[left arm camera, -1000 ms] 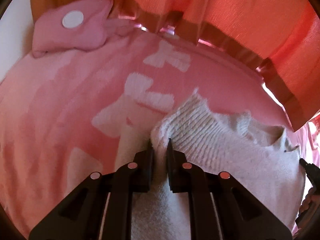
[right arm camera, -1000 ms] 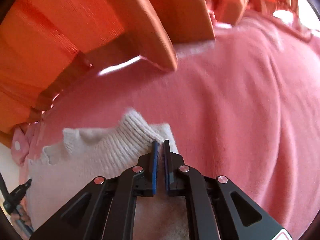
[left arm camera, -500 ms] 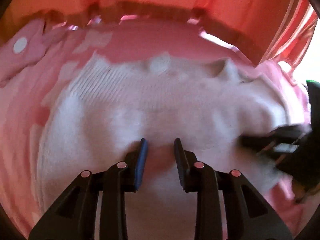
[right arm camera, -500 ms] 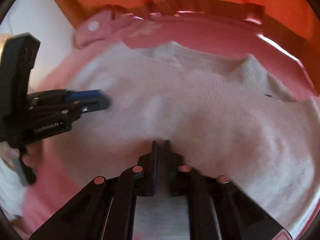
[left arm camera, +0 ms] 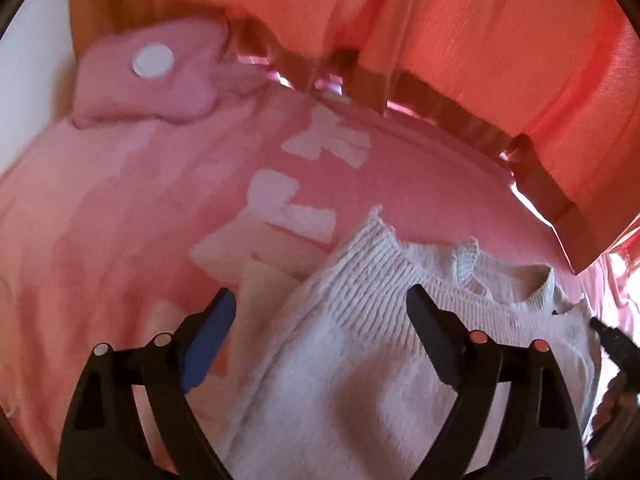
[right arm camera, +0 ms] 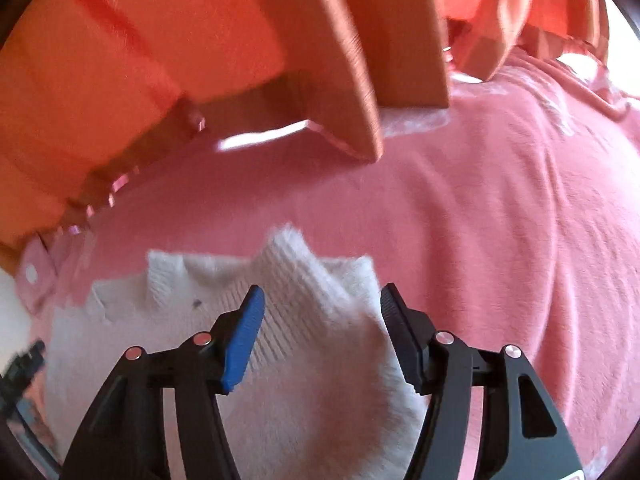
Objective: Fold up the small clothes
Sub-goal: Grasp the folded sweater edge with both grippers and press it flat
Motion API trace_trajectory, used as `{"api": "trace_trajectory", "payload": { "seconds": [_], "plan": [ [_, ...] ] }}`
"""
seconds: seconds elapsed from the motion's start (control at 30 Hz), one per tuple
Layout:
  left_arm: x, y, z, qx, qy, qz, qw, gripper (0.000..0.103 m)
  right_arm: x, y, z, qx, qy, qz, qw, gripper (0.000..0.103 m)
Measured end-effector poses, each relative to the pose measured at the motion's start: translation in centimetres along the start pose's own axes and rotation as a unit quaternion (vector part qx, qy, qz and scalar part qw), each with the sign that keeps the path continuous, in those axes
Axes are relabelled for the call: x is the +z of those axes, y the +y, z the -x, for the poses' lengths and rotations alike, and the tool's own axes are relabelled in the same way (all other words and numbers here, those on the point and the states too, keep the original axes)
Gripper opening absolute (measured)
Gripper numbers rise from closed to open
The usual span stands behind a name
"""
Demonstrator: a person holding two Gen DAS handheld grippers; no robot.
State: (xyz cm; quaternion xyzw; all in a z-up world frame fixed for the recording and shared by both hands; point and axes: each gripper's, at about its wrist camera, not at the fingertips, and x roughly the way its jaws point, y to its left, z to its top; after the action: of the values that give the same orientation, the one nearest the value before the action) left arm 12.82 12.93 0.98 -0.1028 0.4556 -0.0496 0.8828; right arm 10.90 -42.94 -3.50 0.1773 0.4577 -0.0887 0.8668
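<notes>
A small white knitted sweater (left arm camera: pixel 360 360) lies on a pink bedspread (left arm camera: pixel 120 240) with white bow shapes. My left gripper (left arm camera: pixel 320 294) hovers over its left ribbed corner. Its jaws are opening wide, the knit lies under the gap, and neither pad touches it. In the right wrist view the same sweater (right arm camera: pixel 304 368) shows its other ribbed corner. My right gripper (right arm camera: pixel 322 294) stands over that corner with its jaws opening, clear of the wool. The right gripper's tip (left arm camera: pixel 612 340) shows at the edge of the left wrist view.
A pink cushion (left arm camera: pixel 152 80) with a white dot lies at the far left by a white wall. Orange curtains (right arm camera: pixel 160 60) hang along the far side of the bed. Bare pink bedspread (right arm camera: pixel 500 240) stretches to the right of the sweater.
Both grippers were shut on the sweater's ribbed corners a second ago. They swung across the garment and back, and both now stand open with the wool let go.
</notes>
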Motion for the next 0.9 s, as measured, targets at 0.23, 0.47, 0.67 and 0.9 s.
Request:
{"api": "trace_trajectory", "payload": {
  "seconds": [0.23,0.47,0.67,0.9],
  "plan": [
    [0.9,-0.1,0.4,-0.044,-0.027,0.019,0.9985,0.009,1.1,1.8,3.4,0.081,-0.072,0.002,0.994,0.008],
    [1.5,0.8,-1.8,-0.008,-0.029,0.017,0.9994,0.009,1.6,-0.7,-0.8,0.034,-0.028,-0.023,0.999,0.008],
    [1.4,1.2,-2.4,-0.004,-0.023,0.024,0.9994,0.01,1.8,-0.2,1.4,0.066,-0.069,-0.019,0.995,0.008],
    [1.1,0.9,-2.1,0.018,-0.019,0.026,0.9993,0.023,1.0,-1.1,-1.1,0.017,-0.023,-0.032,0.999,0.012]
  ]
}}
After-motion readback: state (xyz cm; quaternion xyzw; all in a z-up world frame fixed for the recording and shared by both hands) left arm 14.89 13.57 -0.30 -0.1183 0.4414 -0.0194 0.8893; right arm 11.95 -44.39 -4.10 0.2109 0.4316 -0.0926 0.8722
